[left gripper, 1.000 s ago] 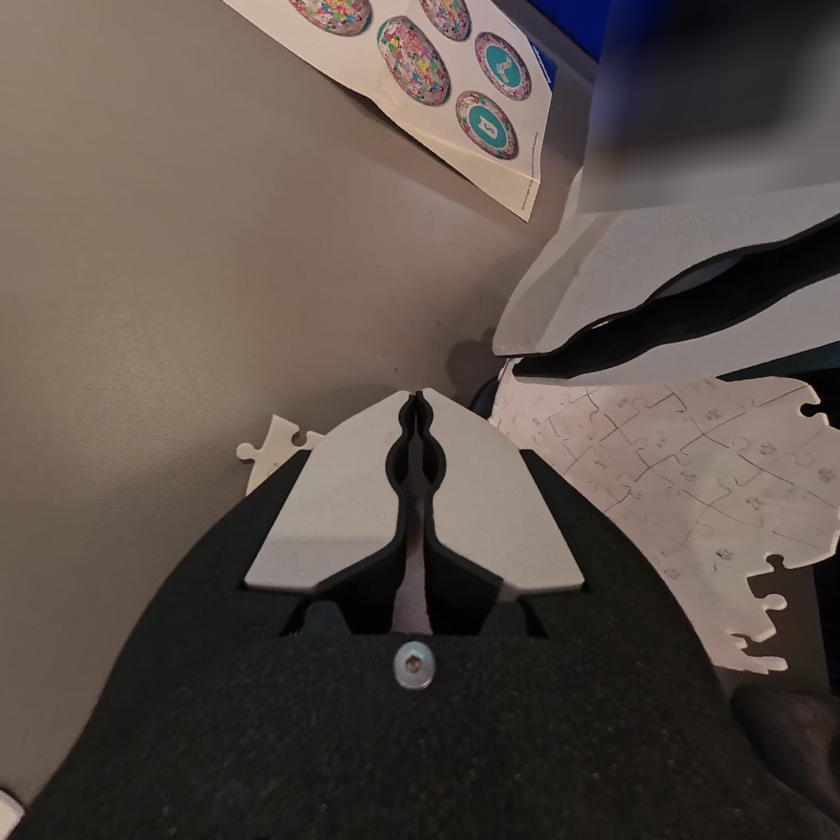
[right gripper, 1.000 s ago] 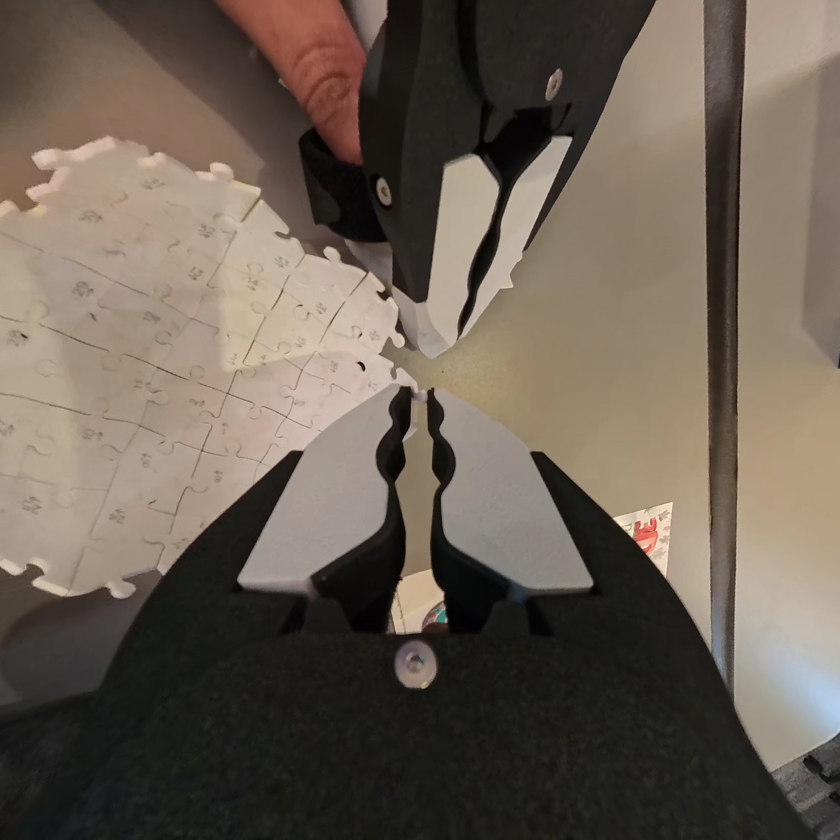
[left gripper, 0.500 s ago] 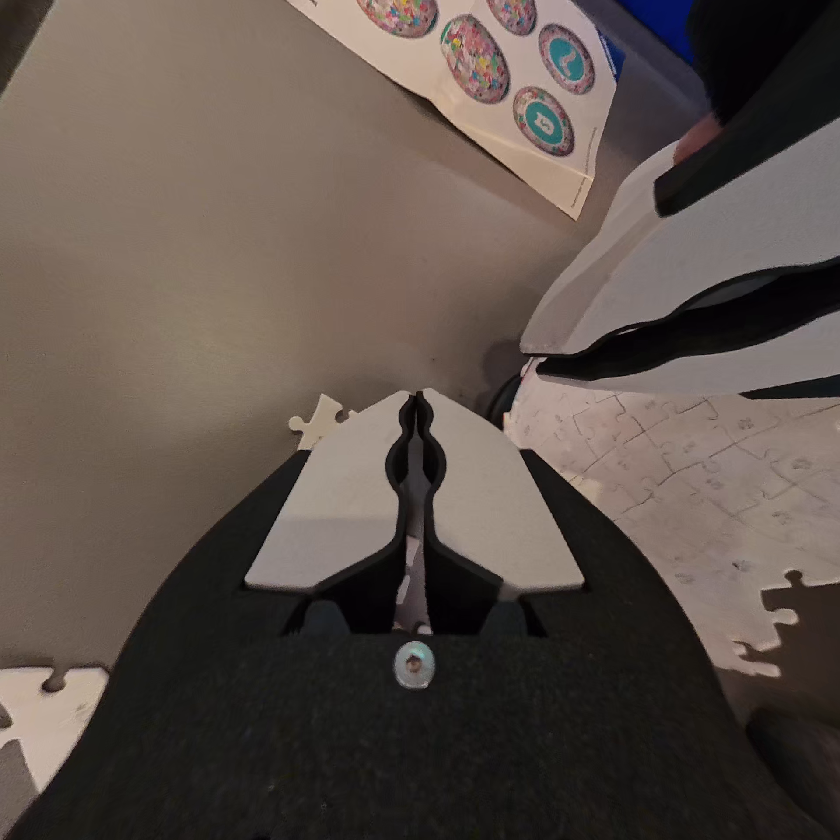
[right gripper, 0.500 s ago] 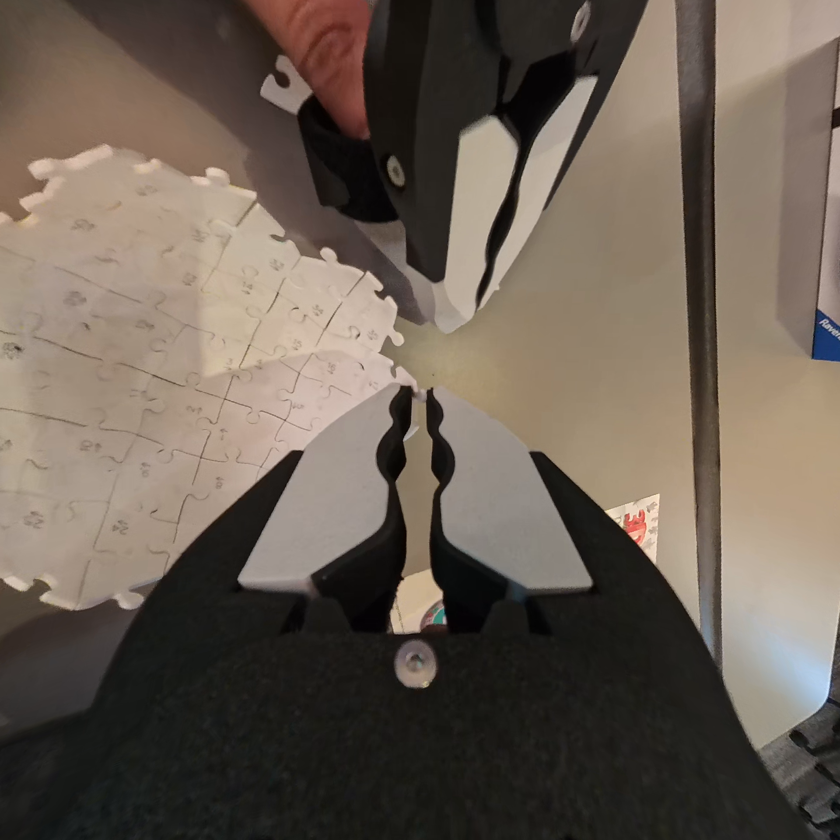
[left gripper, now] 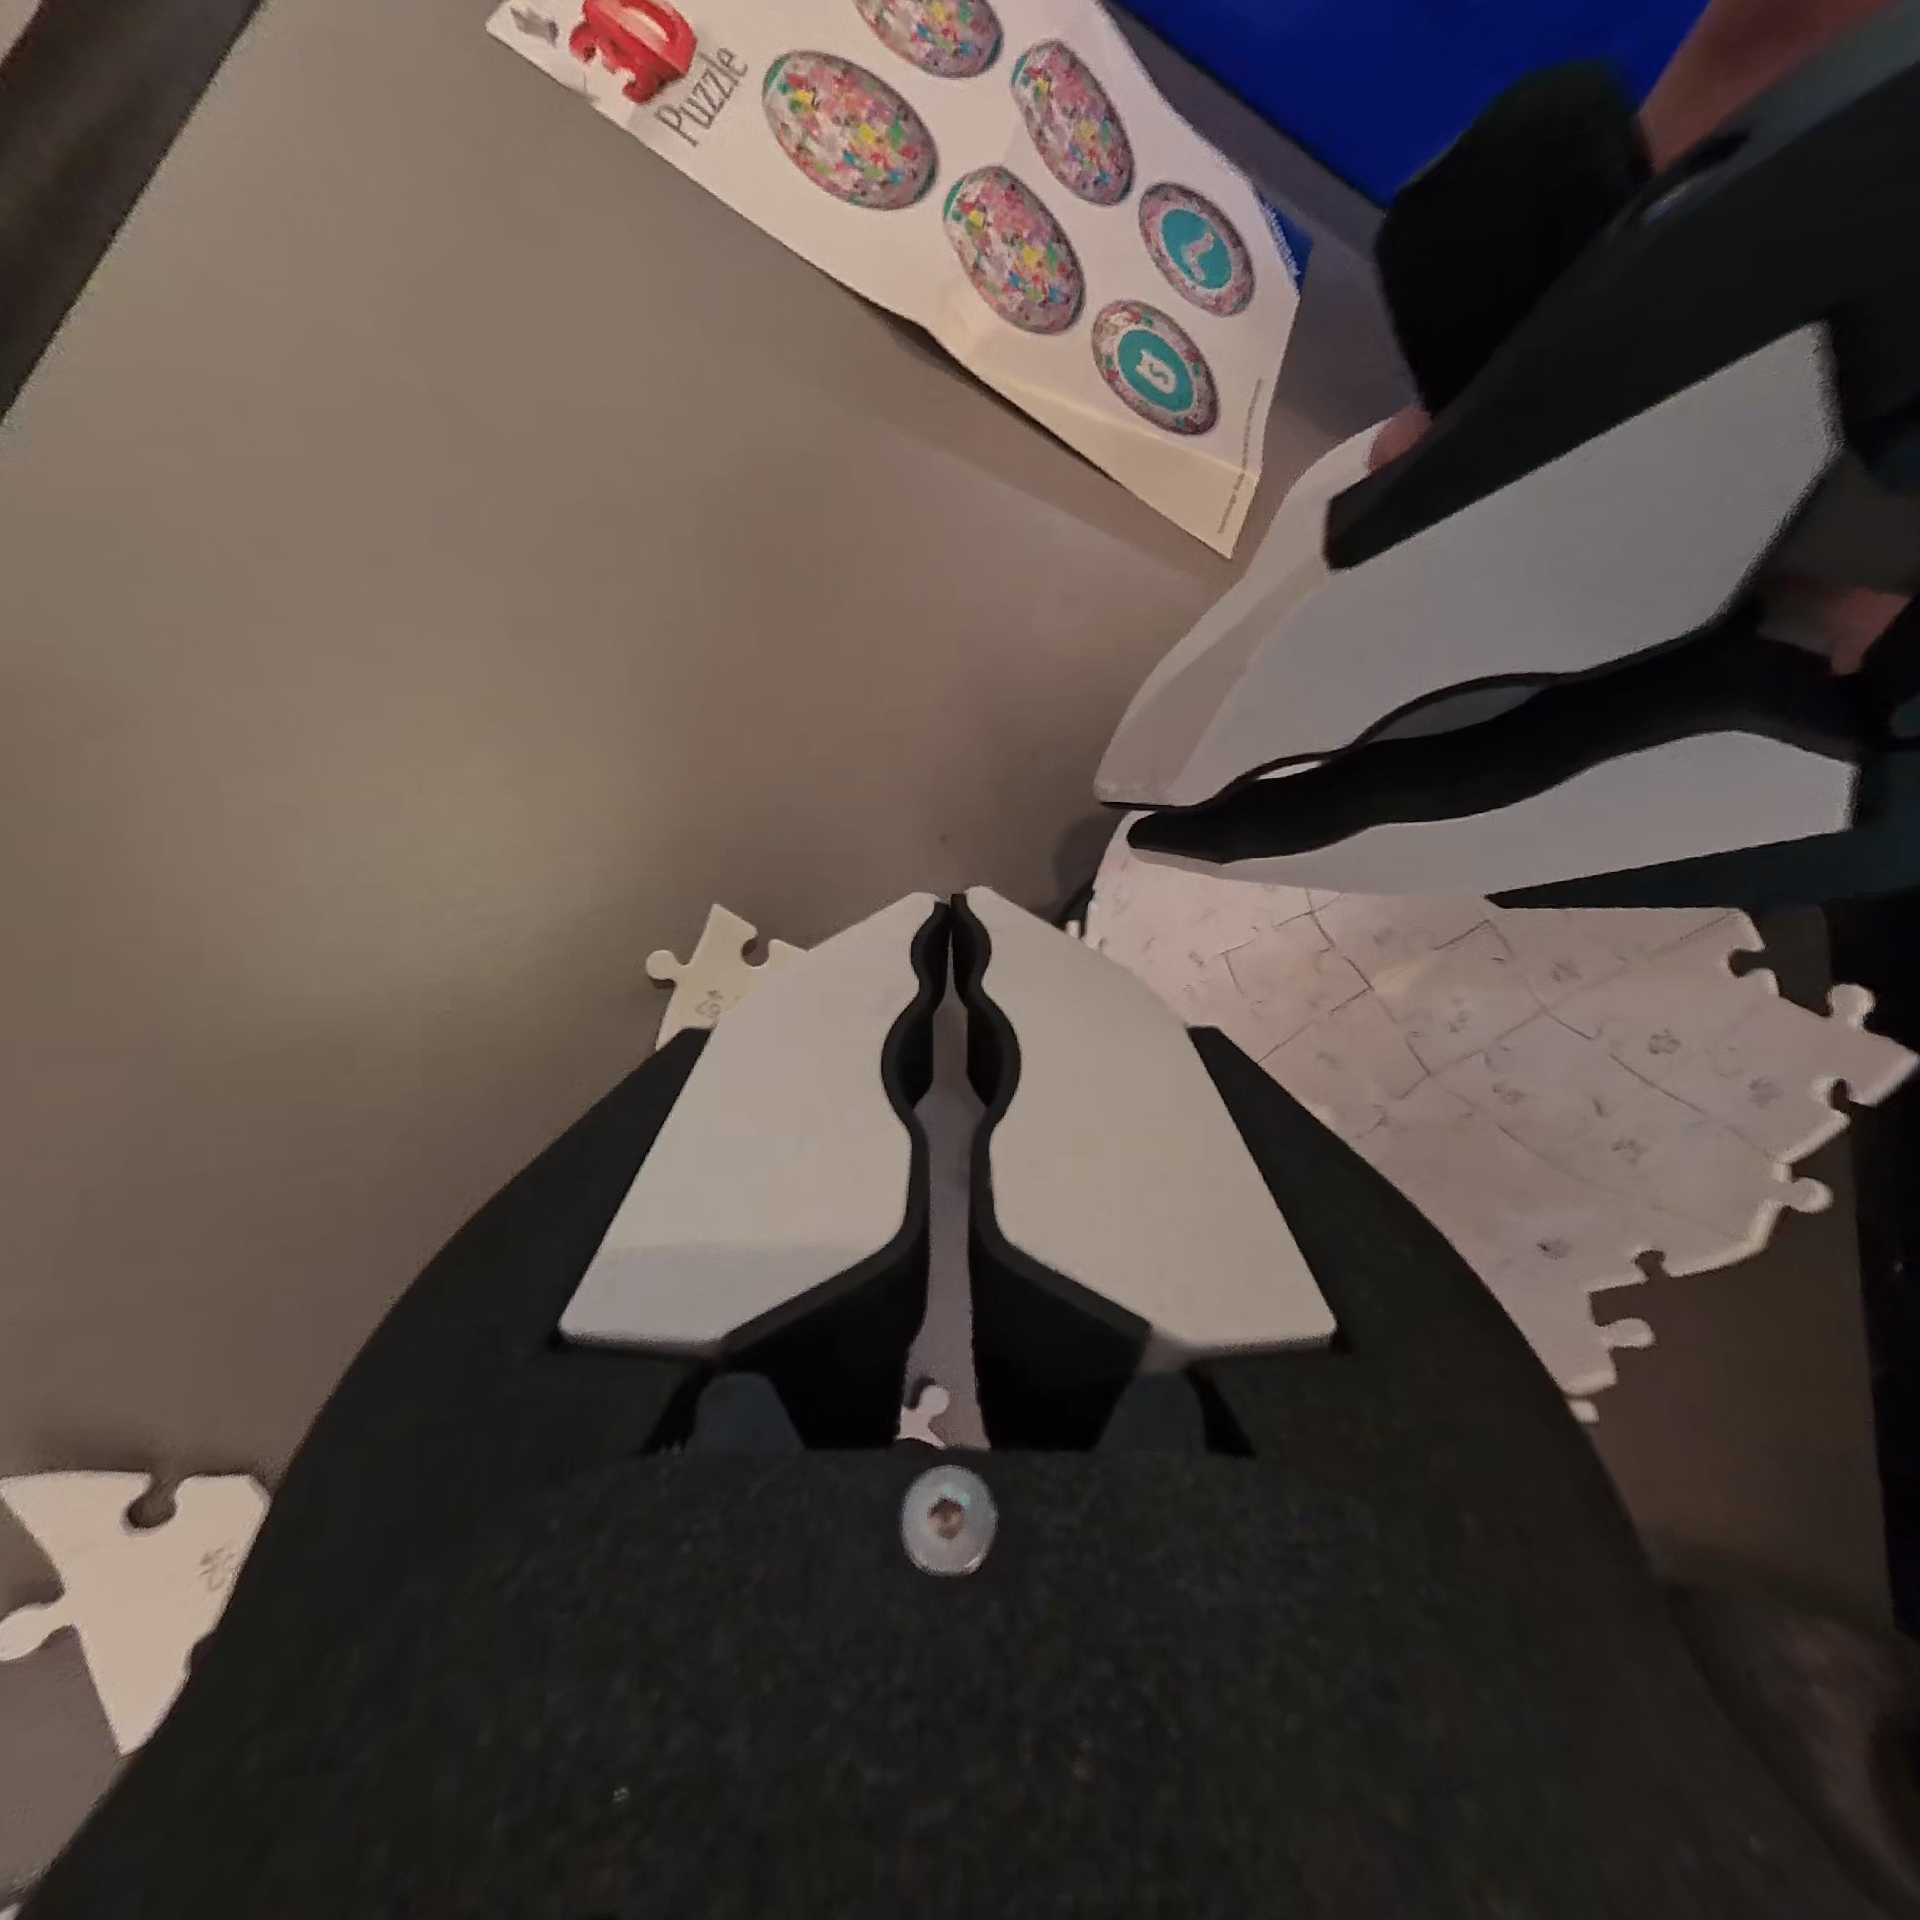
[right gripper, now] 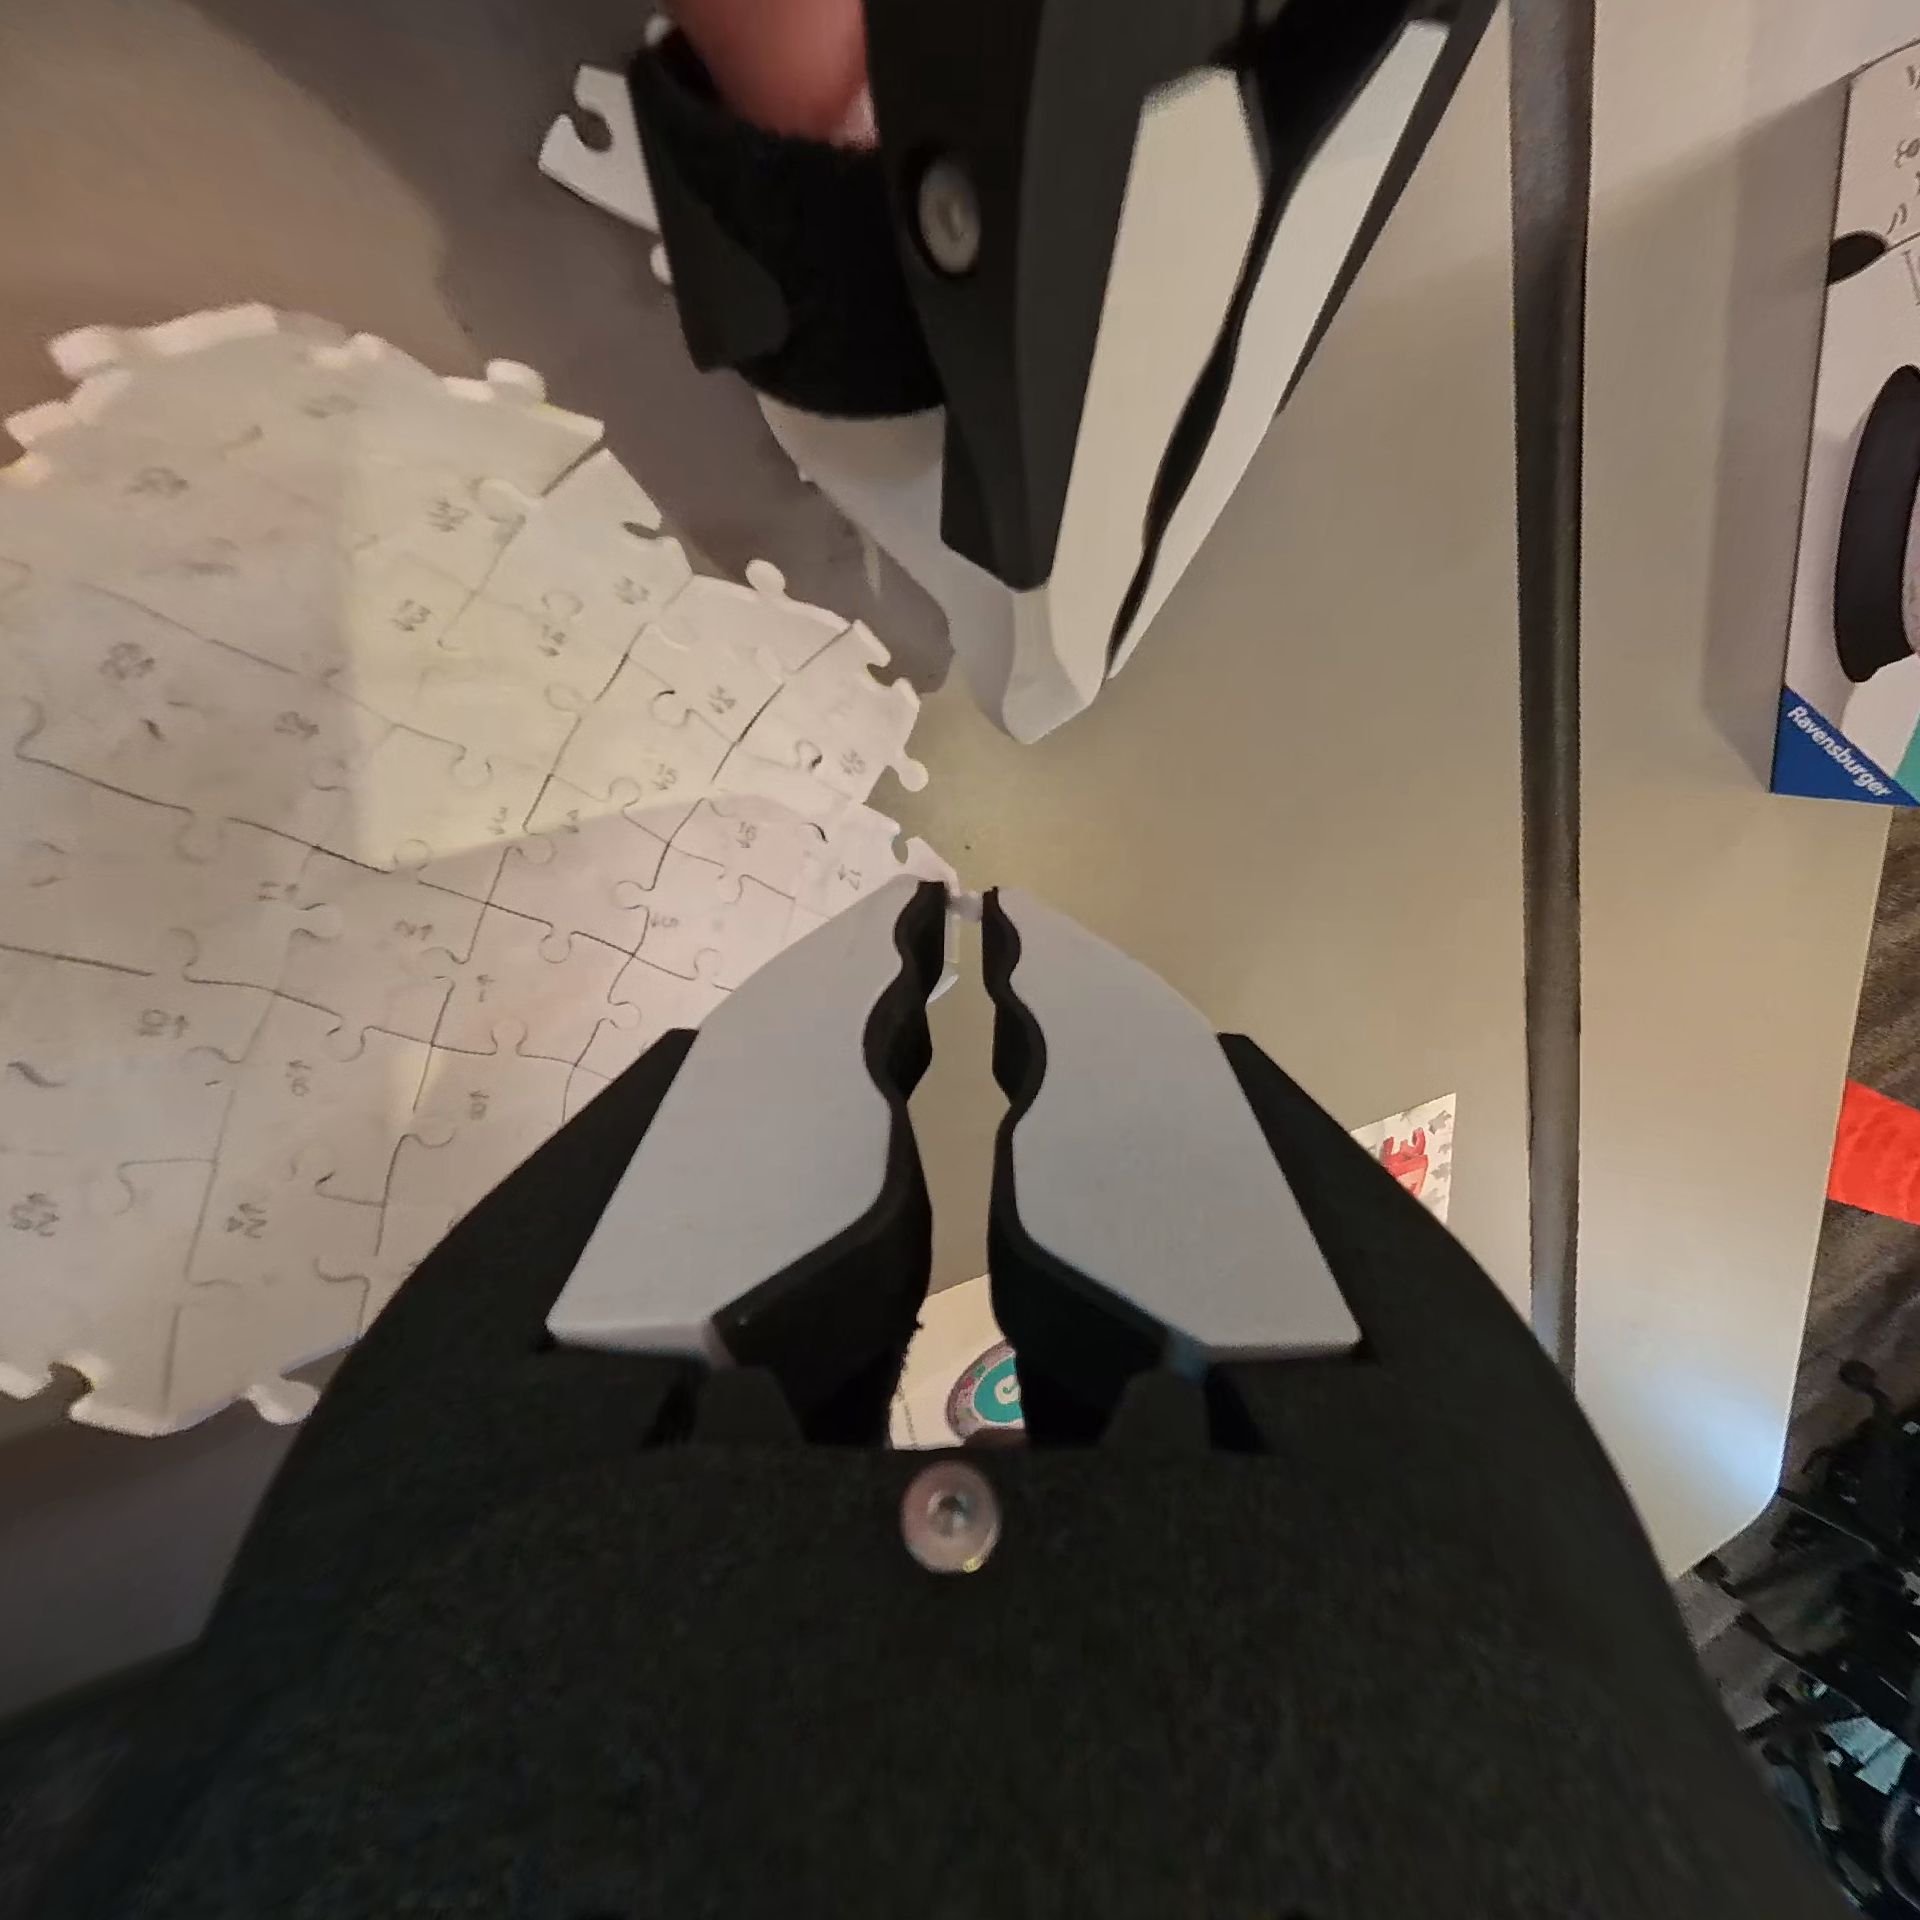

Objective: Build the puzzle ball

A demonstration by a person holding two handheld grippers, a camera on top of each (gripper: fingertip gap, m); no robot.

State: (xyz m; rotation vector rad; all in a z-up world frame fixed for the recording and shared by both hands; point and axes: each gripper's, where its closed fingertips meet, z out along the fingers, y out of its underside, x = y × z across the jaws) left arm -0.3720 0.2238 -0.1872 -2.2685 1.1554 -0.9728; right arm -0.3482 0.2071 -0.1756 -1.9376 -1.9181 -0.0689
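Grey and matte, the table [left gripper: 395,582] fills most of both views. On its left side in the left wrist view, a loose white piece [left gripper: 114,1558] with a round notch lies near the picture's edge, and a second loose piece [left gripper: 712,982] shows just beside the tip of the left gripper [left gripper: 953,914]. This gripper has its jaws pressed together at the tips; a thin white piece [left gripper: 940,1299] is seen in the slot between them, but whether it is truly pinched cannot be told. Behind, a printed instruction sheet [left gripper: 935,229] with coloured ovals lies flat, next to a blue box [left gripper: 1351,83]. Further right lies the puzzle ball section [left gripper: 1507,1070], many white pieces joined into one curved sheet, blank side up, with small grey marks and knobs along its edge. The right gripper [left gripper: 1117,816] hovers over its near corner. In the right wrist view, the same section [right gripper: 343,831] spreads at the left, partly lit and partly in shadow. The right gripper [right gripper: 966,899] stands at a narrow gap, and the small tab of the section's corner sits between its tips. Above it points the left gripper [right gripper: 1081,696], with a finger [right gripper: 779,52] of the person behind it.
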